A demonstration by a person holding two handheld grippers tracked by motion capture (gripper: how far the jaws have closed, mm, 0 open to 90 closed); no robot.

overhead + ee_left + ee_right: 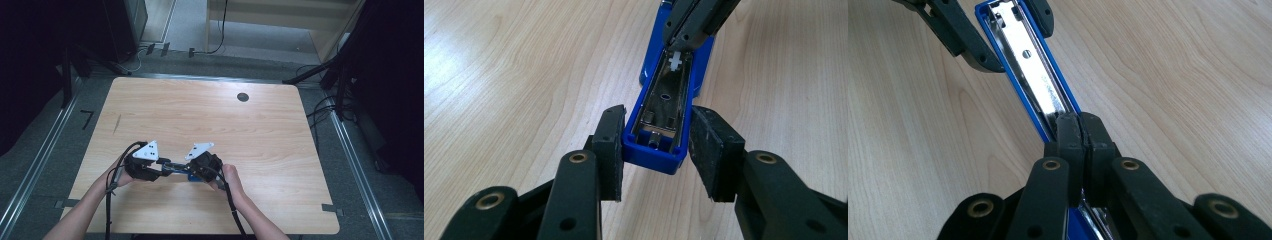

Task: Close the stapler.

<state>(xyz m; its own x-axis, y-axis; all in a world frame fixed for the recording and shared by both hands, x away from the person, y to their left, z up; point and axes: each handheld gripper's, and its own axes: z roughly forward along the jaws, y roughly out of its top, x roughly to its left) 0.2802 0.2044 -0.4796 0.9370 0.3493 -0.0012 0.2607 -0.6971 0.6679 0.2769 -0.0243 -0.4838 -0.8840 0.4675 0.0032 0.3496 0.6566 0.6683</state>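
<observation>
The pale wooden tabletop point(260, 130) carries an opened blue plastic stapler with a shiny metal channel point(663, 107) near its six o'clock edge. The left gripper point(655, 150) clasps the stapler's front end; the right gripper point(1082, 137), at three o'clock, is clenched tight over the channel.

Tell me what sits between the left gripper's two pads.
The open end of the blue stapler sits between the left gripper pads, its metal channel facing up, in the left gripper view.
</observation>
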